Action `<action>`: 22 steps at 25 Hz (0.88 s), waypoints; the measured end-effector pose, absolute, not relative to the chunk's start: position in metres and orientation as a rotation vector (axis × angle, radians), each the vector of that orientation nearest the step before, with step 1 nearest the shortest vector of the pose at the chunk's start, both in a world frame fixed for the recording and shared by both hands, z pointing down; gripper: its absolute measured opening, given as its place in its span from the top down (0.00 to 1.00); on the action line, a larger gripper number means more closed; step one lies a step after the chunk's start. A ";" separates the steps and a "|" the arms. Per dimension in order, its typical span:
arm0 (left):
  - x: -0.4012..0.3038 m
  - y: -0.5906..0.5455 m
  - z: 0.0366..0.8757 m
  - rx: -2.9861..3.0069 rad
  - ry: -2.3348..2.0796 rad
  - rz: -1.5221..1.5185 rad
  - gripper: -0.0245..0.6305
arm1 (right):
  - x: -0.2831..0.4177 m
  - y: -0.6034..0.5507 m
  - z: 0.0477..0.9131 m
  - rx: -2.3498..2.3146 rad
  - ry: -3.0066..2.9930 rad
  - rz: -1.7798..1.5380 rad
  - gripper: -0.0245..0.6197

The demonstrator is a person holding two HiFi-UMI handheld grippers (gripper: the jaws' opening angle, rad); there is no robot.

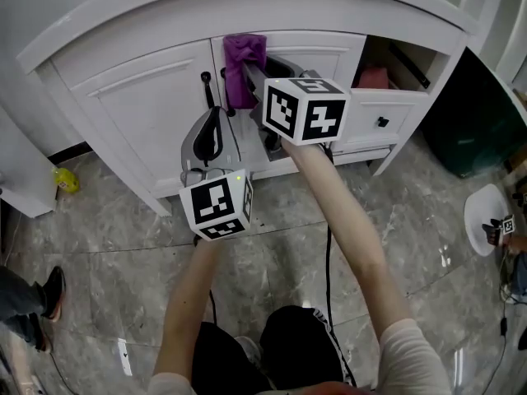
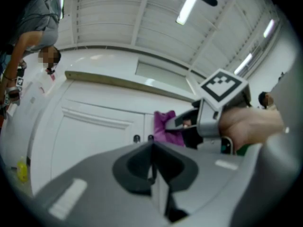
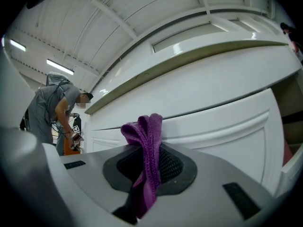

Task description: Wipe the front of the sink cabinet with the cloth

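Note:
A purple cloth [image 1: 244, 66] is pinched in my right gripper [image 1: 257, 76] and pressed against the top of the white sink cabinet's right-hand door [image 1: 317, 56]. In the right gripper view the cloth [image 3: 146, 160] hangs between the shut jaws, right up against the cabinet front [image 3: 222, 126]. My left gripper [image 1: 207, 109] hovers lower, in front of the left door [image 1: 148, 109] near the black knobs [image 1: 205, 77], jaws shut with nothing between them. The left gripper view shows the cloth [image 2: 163, 126] and the right gripper [image 2: 187, 123] ahead.
An open compartment [image 1: 395, 64] with a pink item sits at the cabinet's right, above a drawer with a black knob [image 1: 382, 123]. A yellow object [image 1: 66, 179] lies on the marble floor at the left. A person [image 3: 54, 112] stands beside the cabinet. A dark green bin [image 1: 473, 126] stands at the right.

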State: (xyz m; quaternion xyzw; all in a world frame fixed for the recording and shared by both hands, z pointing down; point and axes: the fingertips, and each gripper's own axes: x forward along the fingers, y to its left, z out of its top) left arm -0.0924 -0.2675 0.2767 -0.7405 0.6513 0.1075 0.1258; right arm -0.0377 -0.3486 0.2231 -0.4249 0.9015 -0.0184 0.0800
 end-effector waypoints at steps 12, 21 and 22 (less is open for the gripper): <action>-0.086 -0.264 0.278 -2.168 1.899 0.337 0.96 | 0.094 -0.372 0.224 -1.617 2.498 -0.007 0.87; -0.086 -0.256 0.271 -2.152 1.886 0.343 0.96 | 0.184 -0.380 0.222 -1.893 2.328 0.038 0.88; -0.087 -0.255 0.271 -2.151 1.889 0.344 0.96 | 0.191 -0.381 0.222 -1.905 2.317 0.031 0.88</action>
